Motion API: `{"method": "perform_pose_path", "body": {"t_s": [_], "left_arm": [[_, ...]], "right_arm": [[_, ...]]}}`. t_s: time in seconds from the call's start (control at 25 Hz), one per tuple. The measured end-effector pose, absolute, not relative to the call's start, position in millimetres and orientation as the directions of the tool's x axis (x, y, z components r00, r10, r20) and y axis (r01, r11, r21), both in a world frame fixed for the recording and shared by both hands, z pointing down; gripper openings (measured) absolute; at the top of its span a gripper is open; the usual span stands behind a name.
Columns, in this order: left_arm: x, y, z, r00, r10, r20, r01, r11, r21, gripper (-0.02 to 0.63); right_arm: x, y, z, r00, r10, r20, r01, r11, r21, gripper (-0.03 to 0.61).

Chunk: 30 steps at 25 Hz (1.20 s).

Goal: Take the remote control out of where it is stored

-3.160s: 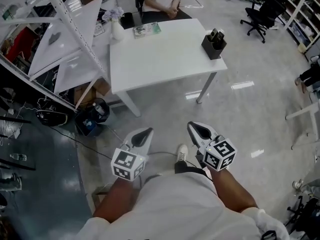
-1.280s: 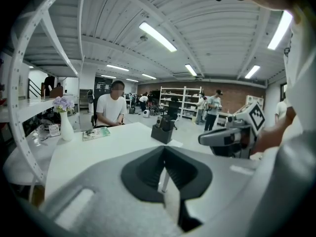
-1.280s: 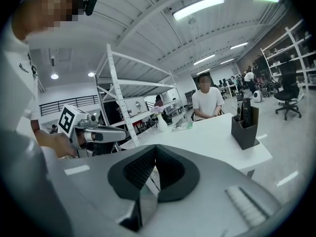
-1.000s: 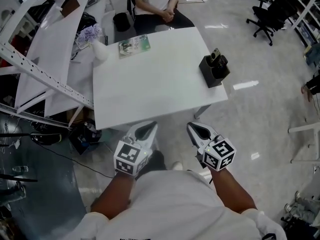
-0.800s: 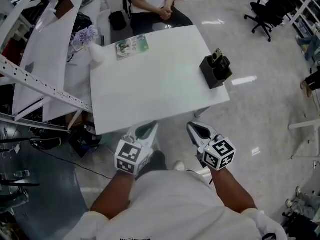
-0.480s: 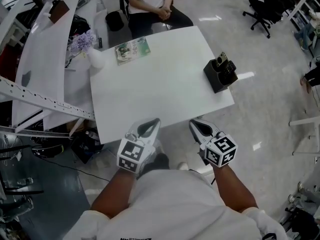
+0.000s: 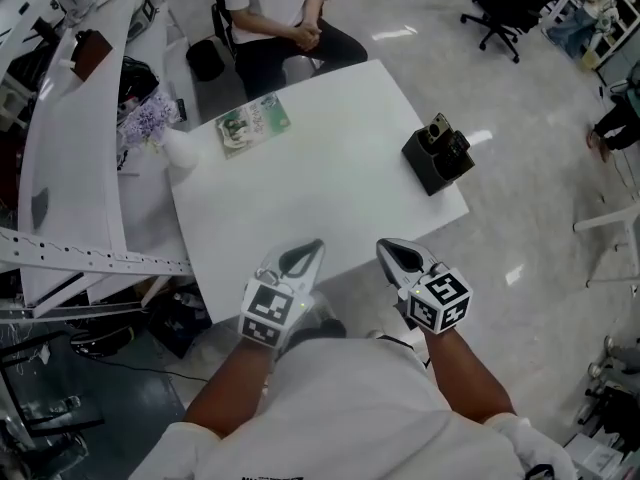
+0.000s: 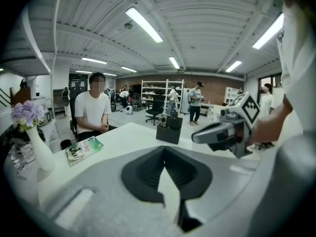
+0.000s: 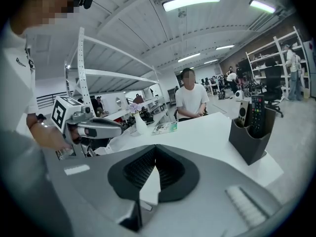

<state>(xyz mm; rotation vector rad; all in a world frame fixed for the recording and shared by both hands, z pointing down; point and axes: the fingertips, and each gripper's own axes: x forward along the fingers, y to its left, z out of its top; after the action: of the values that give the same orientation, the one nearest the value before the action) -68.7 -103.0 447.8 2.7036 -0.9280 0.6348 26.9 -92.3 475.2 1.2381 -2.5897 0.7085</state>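
A black holder (image 7: pixel 436 161) stands near the right edge of the white table (image 7: pixel 320 188), with two remote controls (image 7: pixel 448 140) upright in it. In the right gripper view the holder (image 9: pixel 248 141) is ahead to the right, a dark remote (image 9: pixel 256 114) and a pale one (image 9: pixel 242 112) sticking out of it. My left gripper (image 7: pixel 301 258) and right gripper (image 7: pixel 394 253) hover side by side at the table's near edge, well short of the holder. Both are shut and empty: the left jaws (image 8: pixel 164 148) and the right jaws (image 9: pixel 155 147) meet at their tips.
A green booklet (image 7: pixel 248 125) lies at the table's far left, beside a white vase of purple flowers (image 7: pixel 160 133). A person in a white shirt (image 7: pixel 272 8) sits behind the table. White shelving (image 7: pixel 70 168) runs along the left. Office chairs (image 7: pixel 500 8) stand far right.
The view has closed in on the table. Both grippers, earlier over the floor short of it, now reach its near edge. Their jaws stay shut.
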Motion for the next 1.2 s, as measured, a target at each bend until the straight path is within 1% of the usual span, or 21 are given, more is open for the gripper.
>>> {"method": "perform_pose_path", "body": {"t_s": [0.32,0.72,0.84,1.0,1.2], "left_arm": [[-65.6,-130.9,446.4,0.766,-0.465,0.444,-0.543,-0.838,0.059,0.002],[-38.6,-142.4,445.8,0.801,-0.409,0.437,-0.489,-0.868,0.085,0.002],[-25.4,-145.7,443.6,0.803,-0.412,0.430,-0.492,-0.866,0.088,0.002],[-11.3,-155.3,445.0,0.780,-0.449,0.437,-0.531,-0.843,0.082,0.002],[17.9,-162.5,446.3,0.764,-0.470,0.442,-0.558,-0.825,0.087,0.002]], "right_arm": [[41.3,-112.6,470.8,-0.534,-0.757,0.377,-0.844,0.451,-0.290,0.006],[94.7,-138.3,455.0,-0.407,-0.832,0.376,-0.913,0.356,-0.201,0.006],[116.5,-146.7,452.6,-0.388,-0.843,0.372,-0.921,0.345,-0.179,0.006],[144.5,-160.7,451.0,-0.381,-0.848,0.367,-0.925,0.349,-0.154,0.006],[178.4,-178.8,457.8,-0.383,-0.848,0.367,-0.924,0.342,-0.173,0.006]]}}
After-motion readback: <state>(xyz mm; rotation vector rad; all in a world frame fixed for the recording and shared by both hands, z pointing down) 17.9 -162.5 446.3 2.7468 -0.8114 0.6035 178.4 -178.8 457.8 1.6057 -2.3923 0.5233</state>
